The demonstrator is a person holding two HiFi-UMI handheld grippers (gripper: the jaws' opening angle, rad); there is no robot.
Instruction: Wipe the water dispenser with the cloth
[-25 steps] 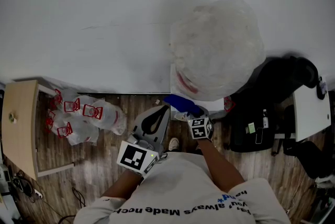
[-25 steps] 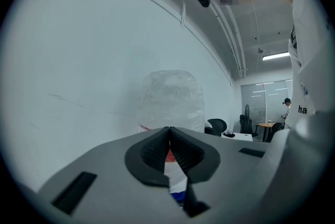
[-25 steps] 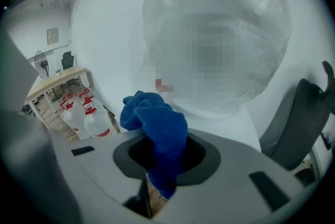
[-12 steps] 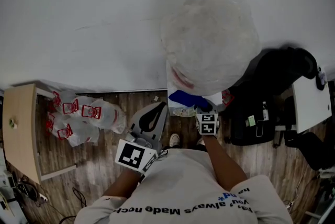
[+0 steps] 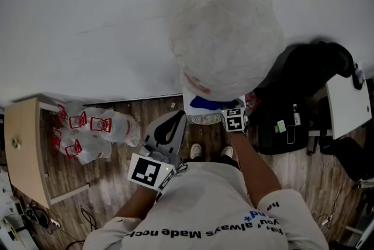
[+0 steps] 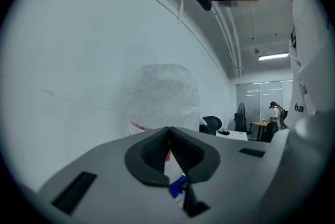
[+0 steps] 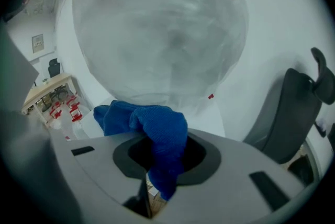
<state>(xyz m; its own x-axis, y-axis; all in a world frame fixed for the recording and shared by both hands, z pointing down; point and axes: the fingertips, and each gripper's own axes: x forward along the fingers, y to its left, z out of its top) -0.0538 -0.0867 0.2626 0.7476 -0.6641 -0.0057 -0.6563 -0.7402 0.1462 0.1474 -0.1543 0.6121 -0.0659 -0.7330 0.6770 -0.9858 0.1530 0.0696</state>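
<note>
— Looking down from the head view, where is the cloth?
— The blue cloth (image 5: 203, 103) sits at the front of the water dispenser (image 5: 201, 117), just under its big plastic-wrapped bottle (image 5: 225, 38). The right gripper (image 5: 221, 110) reaches in at the dispenser's front with the cloth at its tip. The left gripper (image 5: 176, 122) hangs just left of the dispenser, apart from it.
— What else is around the dispenser?
— Clear bags with red print (image 5: 93, 126) lie on the wooden floor (image 5: 117, 170) well to its left. A black chair (image 5: 310, 76) stands just to its right.
— And the left gripper view?
— Its jaws are pressed together at the tips with nothing between them. Past them the dispenser's bottle rises against the white wall (image 6: 78, 71). A scrap of the blue cloth shows below the jaws, at the dispenser.
— Then the right gripper view?
— That gripper is clamped on the cloth. A fold runs down between the jaws and hangs out below them. The rest bunches over the upper left edge, close against the dispenser's white body under the bottle. I cannot tell whether it actually touches. The bottle fills the top of the view, and the chair stands to the dispenser's right.
</note>
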